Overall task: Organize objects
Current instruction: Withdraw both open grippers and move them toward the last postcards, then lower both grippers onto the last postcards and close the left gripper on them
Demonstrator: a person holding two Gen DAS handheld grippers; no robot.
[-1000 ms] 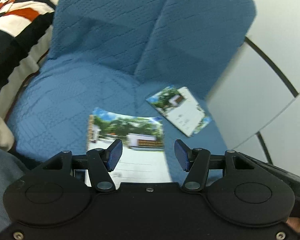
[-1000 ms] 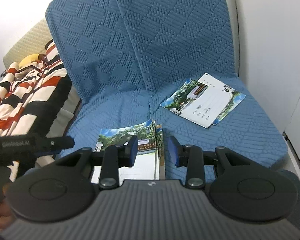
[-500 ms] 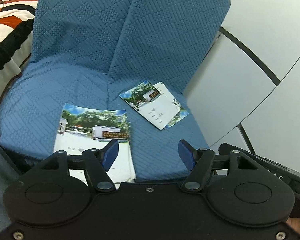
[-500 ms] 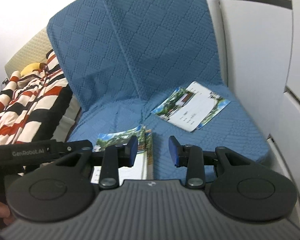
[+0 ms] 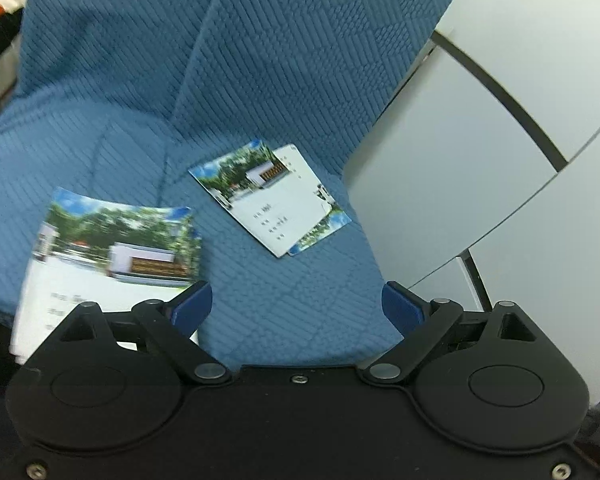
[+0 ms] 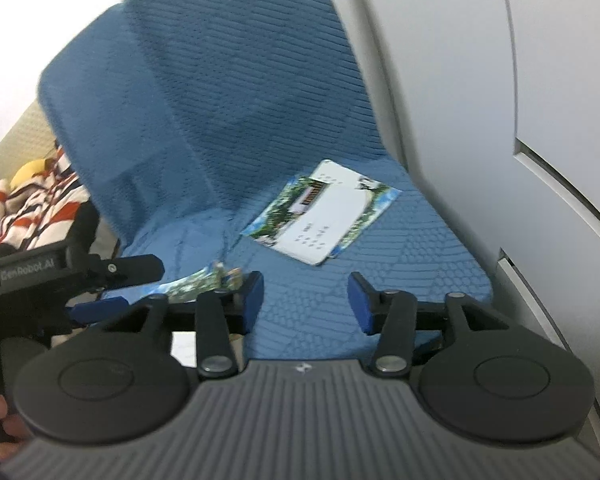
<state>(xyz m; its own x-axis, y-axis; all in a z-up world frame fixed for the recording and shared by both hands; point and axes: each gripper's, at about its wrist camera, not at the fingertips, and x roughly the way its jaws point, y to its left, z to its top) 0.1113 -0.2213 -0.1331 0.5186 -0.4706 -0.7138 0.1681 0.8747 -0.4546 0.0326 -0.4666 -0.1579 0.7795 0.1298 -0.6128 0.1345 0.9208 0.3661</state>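
Note:
Two photo-covered booklets lie on a blue quilted chair seat (image 5: 284, 288). The near booklet (image 5: 108, 256) lies at the seat's front left, by my left gripper's left finger; in the right wrist view it (image 6: 196, 280) is mostly hidden behind my right gripper's left finger. The far booklet (image 5: 272, 200) lies toward the back right and also shows in the right wrist view (image 6: 324, 216). My left gripper (image 5: 296, 308) is open and empty above the seat's front edge. My right gripper (image 6: 306, 300) is open and empty, apart from both booklets.
A white cabinet (image 5: 480, 160) with dark seams stands right of the chair. A striped red, black and white blanket (image 6: 28, 208) lies left of it. The left gripper's body (image 6: 60, 276) juts in at the left of the right wrist view.
Both grippers have swung to the right, away from the near booklet and toward the far one. Both sets of jaws have opened wider.

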